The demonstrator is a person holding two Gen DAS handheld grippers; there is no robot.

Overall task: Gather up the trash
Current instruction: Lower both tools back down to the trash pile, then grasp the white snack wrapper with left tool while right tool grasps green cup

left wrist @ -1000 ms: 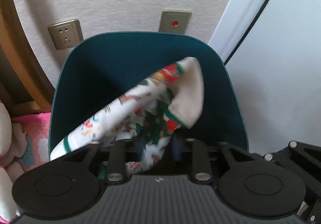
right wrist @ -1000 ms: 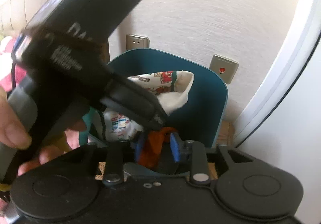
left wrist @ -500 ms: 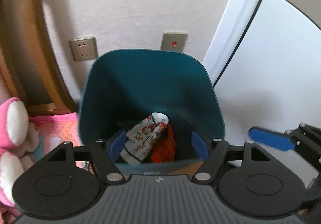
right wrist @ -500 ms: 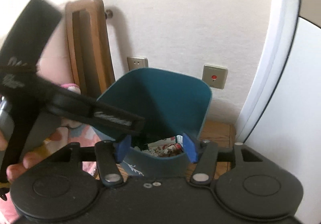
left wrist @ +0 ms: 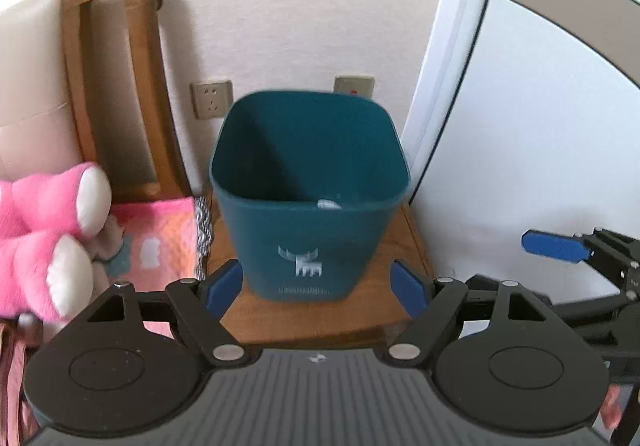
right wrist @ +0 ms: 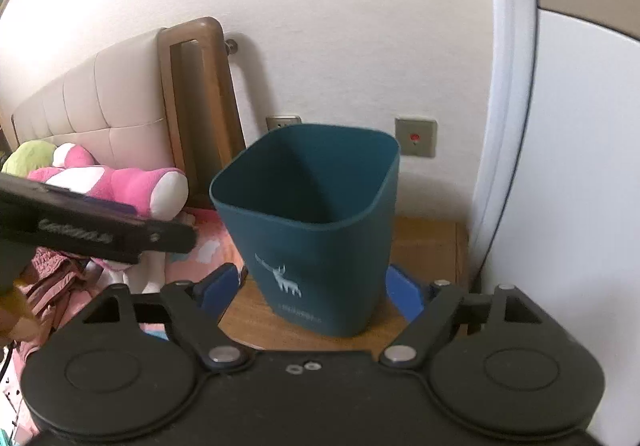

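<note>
Teal bin is framed on a wooden nightstand by the left gripper and right gripper, jaws opening wide, nothing held.

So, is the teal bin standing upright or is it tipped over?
Upright. The teal bin stands on its base on the wooden nightstand, with its open mouth facing up and its deer print level.

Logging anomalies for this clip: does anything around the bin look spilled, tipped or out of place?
Nothing stands out. The teal bin stands upright on the wooden nightstand, with nothing spilled around it. A white scrap shows just inside its rim.
</note>
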